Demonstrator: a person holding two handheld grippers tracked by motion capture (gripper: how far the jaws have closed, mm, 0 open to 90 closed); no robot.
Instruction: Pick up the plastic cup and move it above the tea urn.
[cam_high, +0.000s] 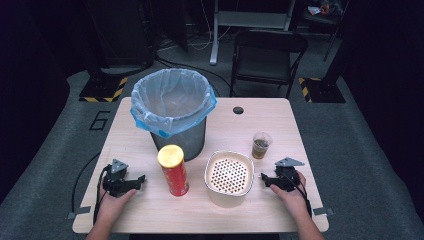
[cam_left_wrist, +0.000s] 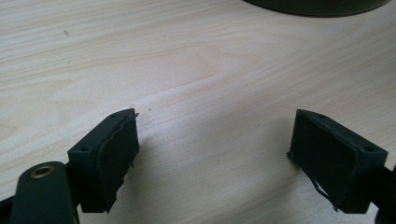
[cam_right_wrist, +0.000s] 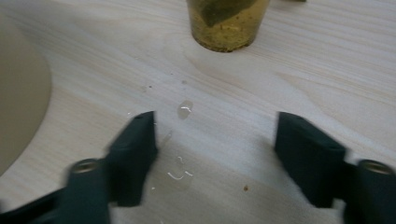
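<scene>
From the high view, a light wooden bench (cam_high: 150, 210) carries a metal bin lined with a blue plastic bag (cam_high: 173, 107) at its far left. In front of the bin stands a red crisp tube with a yellow lid (cam_high: 173, 170), upright. Just to its right sits a cream strainer bowl with a perforated insert (cam_high: 229, 178). Beyond that bowl's right side stands a small clear cup of brownish liquid (cam_high: 261, 145). The left claw (cam_high: 139, 180) rests on the bench near the tube, well apart from it, held by a hand (cam_high: 114, 197). The right claw (cam_high: 265, 179) lies just beside the strainer bowl — its hand (cam_high: 292, 192) behind it.

In the left gripper view, the left claw (cam_left_wrist: 212, 149) stands open over bare wood, nothing between its jaws.

In the right gripper view, the right claw (cam_right_wrist: 215, 149) is open and empty; small drops of liquid (cam_right_wrist: 185, 109) lie on the wood between the jaws. The cup (cam_right_wrist: 227, 23) stands ahead, apart from them — the bowl's edge (cam_right_wrist: 18, 107) at left.
</scene>
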